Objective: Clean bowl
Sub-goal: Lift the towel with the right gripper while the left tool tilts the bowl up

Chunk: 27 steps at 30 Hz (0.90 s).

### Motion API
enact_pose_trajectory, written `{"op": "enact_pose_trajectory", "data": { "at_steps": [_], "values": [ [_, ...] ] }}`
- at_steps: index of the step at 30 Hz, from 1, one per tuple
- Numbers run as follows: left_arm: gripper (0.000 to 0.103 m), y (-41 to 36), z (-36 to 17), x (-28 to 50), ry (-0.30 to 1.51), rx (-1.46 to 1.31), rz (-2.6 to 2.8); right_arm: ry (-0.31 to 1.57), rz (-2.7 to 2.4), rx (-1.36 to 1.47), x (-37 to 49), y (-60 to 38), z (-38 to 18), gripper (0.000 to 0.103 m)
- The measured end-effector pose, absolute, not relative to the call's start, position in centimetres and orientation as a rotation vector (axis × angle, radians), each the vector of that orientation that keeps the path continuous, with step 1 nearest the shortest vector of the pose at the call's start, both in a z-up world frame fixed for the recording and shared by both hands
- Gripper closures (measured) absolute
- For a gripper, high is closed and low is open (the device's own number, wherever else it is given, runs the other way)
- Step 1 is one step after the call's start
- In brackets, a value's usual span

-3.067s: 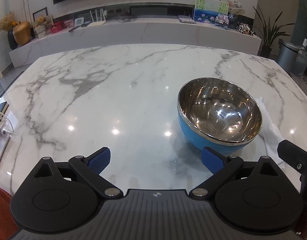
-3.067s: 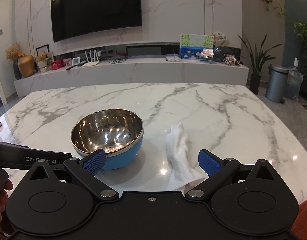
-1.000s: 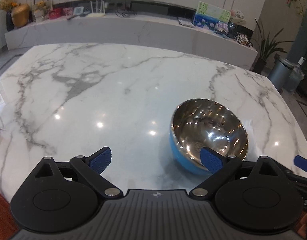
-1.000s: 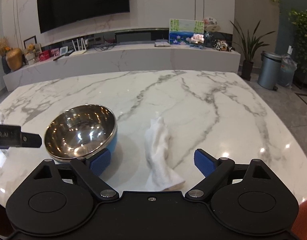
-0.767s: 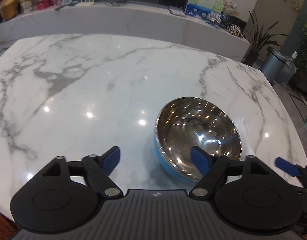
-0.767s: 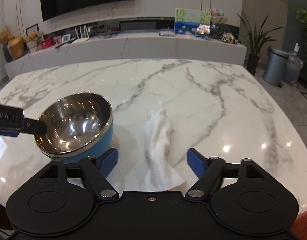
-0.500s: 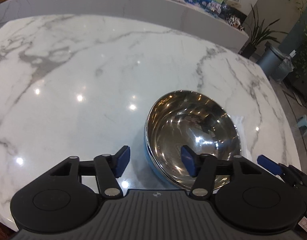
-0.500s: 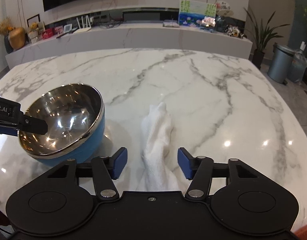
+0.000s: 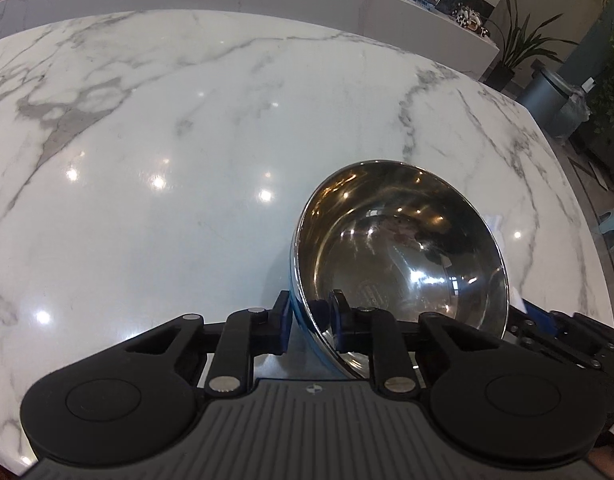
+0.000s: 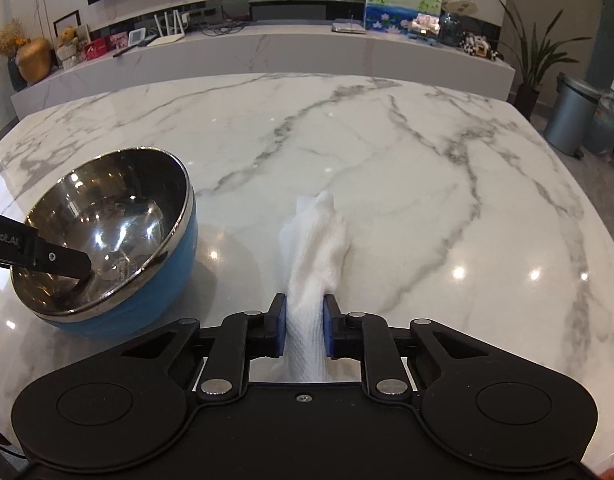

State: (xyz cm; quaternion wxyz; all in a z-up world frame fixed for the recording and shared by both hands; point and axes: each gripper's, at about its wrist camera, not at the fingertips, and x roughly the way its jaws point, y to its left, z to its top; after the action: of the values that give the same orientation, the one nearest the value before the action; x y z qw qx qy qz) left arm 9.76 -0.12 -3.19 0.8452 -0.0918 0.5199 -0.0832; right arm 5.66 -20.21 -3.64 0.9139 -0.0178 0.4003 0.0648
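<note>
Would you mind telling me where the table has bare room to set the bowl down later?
The marble table is bare beyond and right of the cloth, and left of the bowl in the left wrist view. It is crowded only at the near edge, where bowl, cloth and both grippers sit close together.

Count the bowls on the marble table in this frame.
1. A single bowl, steel inside and blue outside, stands left of the white cloth in the right wrist view, its near rim between the closing jaws of the left hand-held gripper. Nothing suggests another is hidden.
</note>
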Motion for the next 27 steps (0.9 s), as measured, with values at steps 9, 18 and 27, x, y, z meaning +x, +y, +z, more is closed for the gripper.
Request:
{"op": "enact_pose_trajectory", "data": {
  "at_steps": [9, 18, 27],
  "values": [
    [0.088, -0.4, -2.9, 9.5, 1.081, -0.165, -0.164, 0.662, 0.321, 0.001, 4.1, -17.9, 2.9, 0.087],
    [0.088, -0.5, -2.7, 9.0, 1.08, -0.166, -0.177, 0.782, 0.425, -0.029, 4.4, -15.1, 0.5, 0.087],
    [0.087, -0.6, -2.7, 8.4, 1.072, -0.199, -0.212, 0.846, 0.422, -0.047, 4.0, -15.0, -0.7, 0.087]
  ]
}}
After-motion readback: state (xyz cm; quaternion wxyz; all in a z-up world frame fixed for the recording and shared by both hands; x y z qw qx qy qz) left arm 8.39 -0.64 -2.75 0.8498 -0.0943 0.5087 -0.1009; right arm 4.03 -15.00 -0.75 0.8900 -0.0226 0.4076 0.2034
